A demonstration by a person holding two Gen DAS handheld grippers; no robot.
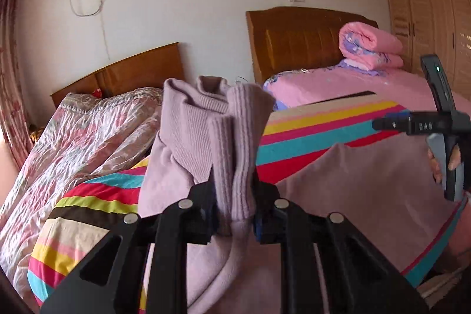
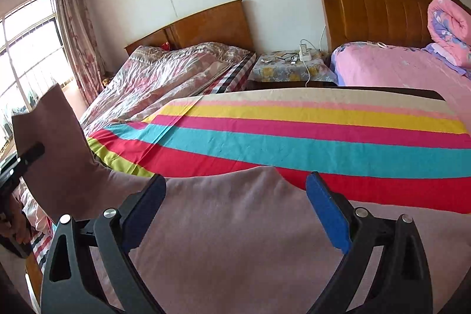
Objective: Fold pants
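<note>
The lilac pants [image 2: 235,231] lie on a striped sheet [image 2: 294,137] over the work surface. My left gripper [image 1: 234,196] is shut on their ribbed end [image 1: 235,131] and holds it lifted, bunched and upright. In the right wrist view that lifted part [image 2: 56,167] hangs at the far left with the left gripper clamped on it. My right gripper [image 2: 235,211] is open and empty, its jaws spread just above the flat part of the pants. It also shows at the right edge of the left wrist view [image 1: 379,124].
A bed with a plastic-covered quilt [image 2: 164,72] stands at the left. A pink bed [image 2: 397,69] with a rolled pink blanket [image 2: 450,28] stands at the right. A nightstand [image 2: 288,69] with cables sits between them. A wardrobe [image 1: 435,19] is far right.
</note>
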